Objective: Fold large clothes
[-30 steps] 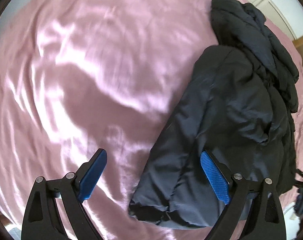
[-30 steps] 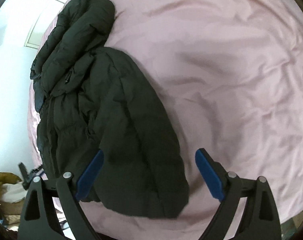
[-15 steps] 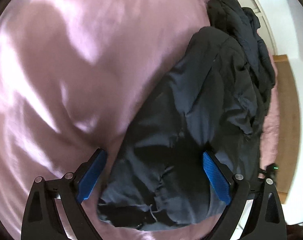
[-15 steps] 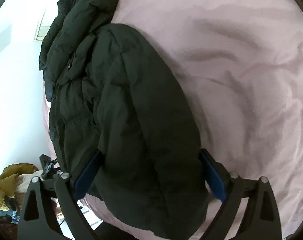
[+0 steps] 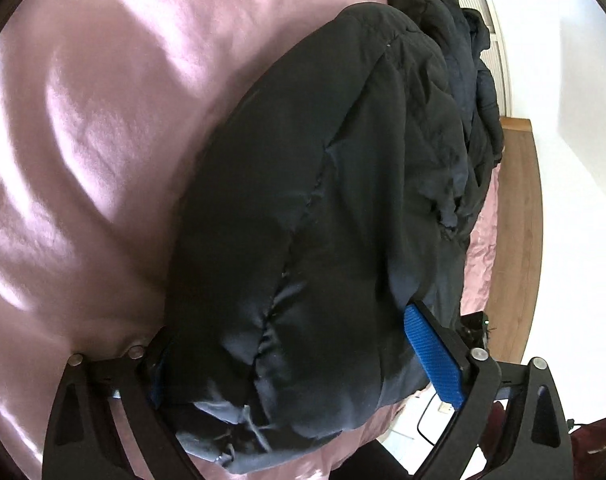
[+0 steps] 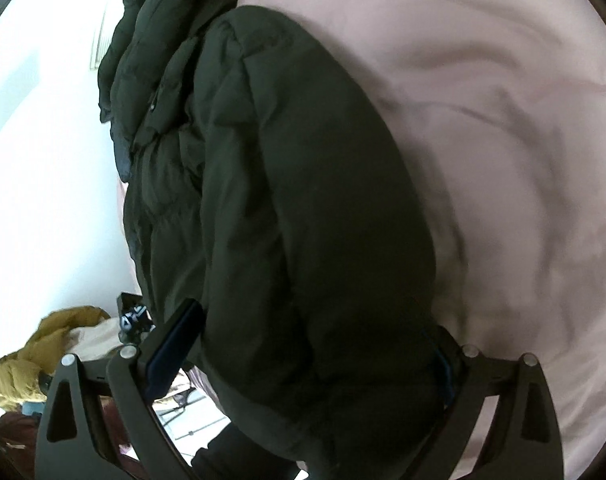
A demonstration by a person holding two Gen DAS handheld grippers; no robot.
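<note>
A large black puffer jacket lies along the edge of a pink bedsheet. In the left wrist view my left gripper is open, its blue pads spread wide with the jacket's hem end bulging between them; the left pad is mostly hidden by fabric. In the right wrist view the jacket fills the middle. My right gripper is open too, straddling the jacket's lower end, with the right pad nearly covered by fabric.
A wooden floor strip and white wall lie beyond the bed's edge in the left wrist view. A mustard-yellow garment and clutter lie on the floor at lower left in the right wrist view. The pink sheet stretches to the right.
Both grippers have moved forward and down onto the jacket's lower end. The fabric now sits between both pairs of open fingers, where earlier it lay ahead of them.
</note>
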